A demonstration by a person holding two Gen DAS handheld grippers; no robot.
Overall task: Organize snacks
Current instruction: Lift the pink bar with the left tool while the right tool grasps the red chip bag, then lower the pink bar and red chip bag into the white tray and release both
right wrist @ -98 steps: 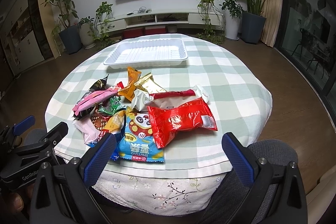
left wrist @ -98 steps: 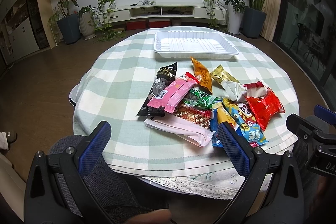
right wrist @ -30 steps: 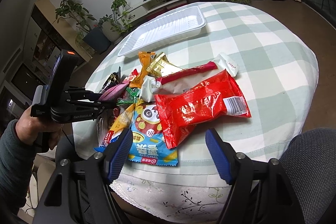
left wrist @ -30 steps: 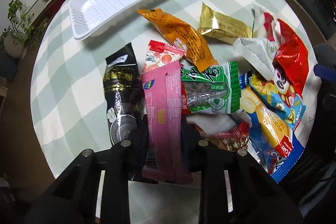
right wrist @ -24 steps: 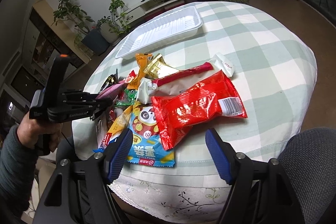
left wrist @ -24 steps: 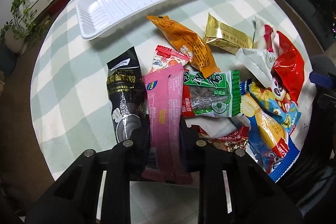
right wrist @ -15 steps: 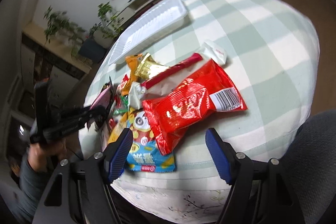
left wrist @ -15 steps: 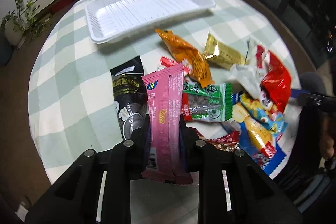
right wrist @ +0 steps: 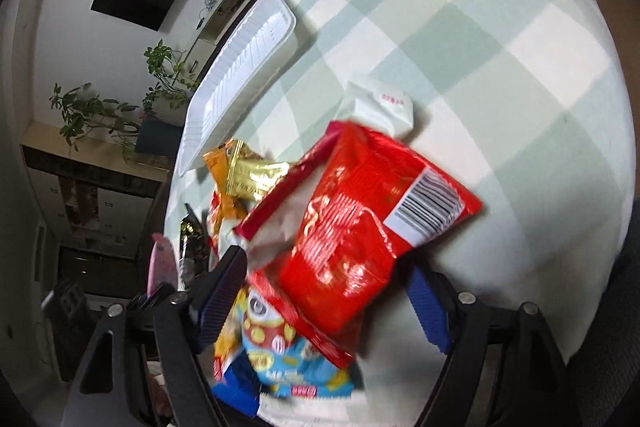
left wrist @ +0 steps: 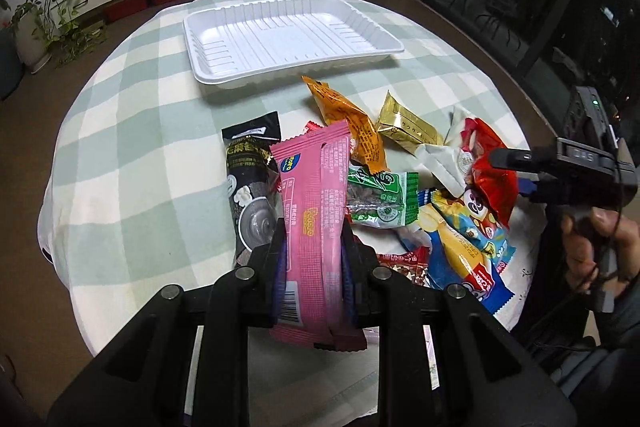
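My left gripper (left wrist: pixel 314 247) is shut on a pink snack packet (left wrist: pixel 314 195) and holds it lifted above the pile. A white tray (left wrist: pixel 288 31) lies empty at the far side of the checked tablecloth. My right gripper (right wrist: pixel 326 297) is open, its fingers astride the red snack bag (right wrist: pixel 360 227), low over the pile. The pile holds an orange packet (left wrist: pixel 348 119), a gold packet (left wrist: pixel 408 131), a green packet (left wrist: pixel 380 199), a black packet (left wrist: pixel 250 187) and a blue panda bag (right wrist: pixel 280 351). The pink packet also shows at the left of the right wrist view (right wrist: pixel 162 267).
The round table (left wrist: pixel 120 155) has a green and white checked cloth. A white packet (right wrist: pixel 380 107) lies beyond the red bag. A TV stand and potted plants stand behind the table. My right gripper body (left wrist: pixel 560 175) and hand show at the right of the left wrist view.
My left gripper has lifted the pink packet up off the pile and tilted toward the tray. My right gripper has moved forward and down over the red bag.
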